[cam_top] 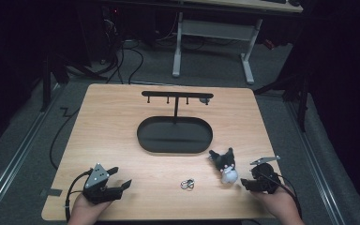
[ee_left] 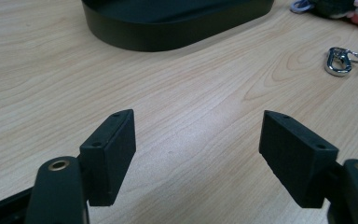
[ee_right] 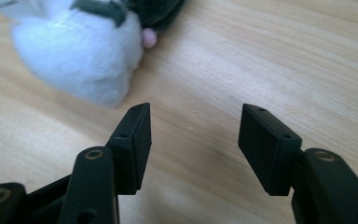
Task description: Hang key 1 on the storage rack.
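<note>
Dark room, cables on the grey floor, and a pale wooden table (cam_top: 122, 122) lit in the middle of it. Start at the right gripper (cam_top: 260, 177), low at the near right corner: jaws parted about halfway, nothing between them, bare wood showing in the gap in its own view. Just ahead and to its left lies the plush toy (cam_top: 226, 168), white body, dark head and ears, flat on the table and apart from the pads. In the right gripper view the toy (ee_right: 81, 51) sits beyond the left jaw, not touching it.

Further left, a small metal clasp (cam_top: 187, 184) rests on the wood near the front edge, loose and alone. Past that, the left gripper (cam_top: 115, 180) hovers at the near left corner, jaws wide and empty; its own view looks across the table at the clasp (ee_left: 340, 60) and the tray.

Centre table: a black oval tray (cam_top: 174, 136) with a post rising to a hook bar (cam_top: 176, 95).

My read: this looks like a hanging job, toy onto a hook, and it sits at the pick-up stage, with neither piece in a grip. Next move asks the right gripper to swing left so the toy falls between the jaws, then close gently on soft plush, ideally near its loop.
</note>
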`<state>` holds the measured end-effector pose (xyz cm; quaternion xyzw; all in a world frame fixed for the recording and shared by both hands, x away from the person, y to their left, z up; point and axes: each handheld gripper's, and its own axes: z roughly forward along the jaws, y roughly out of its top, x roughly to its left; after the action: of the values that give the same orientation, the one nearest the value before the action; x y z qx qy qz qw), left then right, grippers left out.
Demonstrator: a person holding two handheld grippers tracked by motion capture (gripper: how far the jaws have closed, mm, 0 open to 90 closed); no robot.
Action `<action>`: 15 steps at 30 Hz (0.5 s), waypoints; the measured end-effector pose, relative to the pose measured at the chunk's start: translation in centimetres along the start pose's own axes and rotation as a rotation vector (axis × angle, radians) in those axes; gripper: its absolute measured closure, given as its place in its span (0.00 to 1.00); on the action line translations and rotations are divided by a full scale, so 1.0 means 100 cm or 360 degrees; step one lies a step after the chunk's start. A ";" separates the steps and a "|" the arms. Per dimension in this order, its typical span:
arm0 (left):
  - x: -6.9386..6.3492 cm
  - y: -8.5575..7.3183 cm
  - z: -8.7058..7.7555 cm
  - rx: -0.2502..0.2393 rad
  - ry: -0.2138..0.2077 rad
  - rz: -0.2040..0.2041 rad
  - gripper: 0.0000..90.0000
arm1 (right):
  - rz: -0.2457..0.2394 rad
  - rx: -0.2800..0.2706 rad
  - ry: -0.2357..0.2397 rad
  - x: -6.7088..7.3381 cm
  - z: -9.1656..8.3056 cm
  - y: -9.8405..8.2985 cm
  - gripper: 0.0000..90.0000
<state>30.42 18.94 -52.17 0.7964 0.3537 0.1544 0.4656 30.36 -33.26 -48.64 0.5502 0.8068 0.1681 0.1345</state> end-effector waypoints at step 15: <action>-0.008 0.002 0.001 0.0004 -0.0019 0.0067 0.31 | -0.0131 0.0239 0.0049 0.015 -0.011 0.017 0.37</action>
<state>29.99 18.19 -51.99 0.8052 0.3343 0.1590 0.4632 30.81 -31.46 -46.97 0.5223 0.8411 0.1099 0.0875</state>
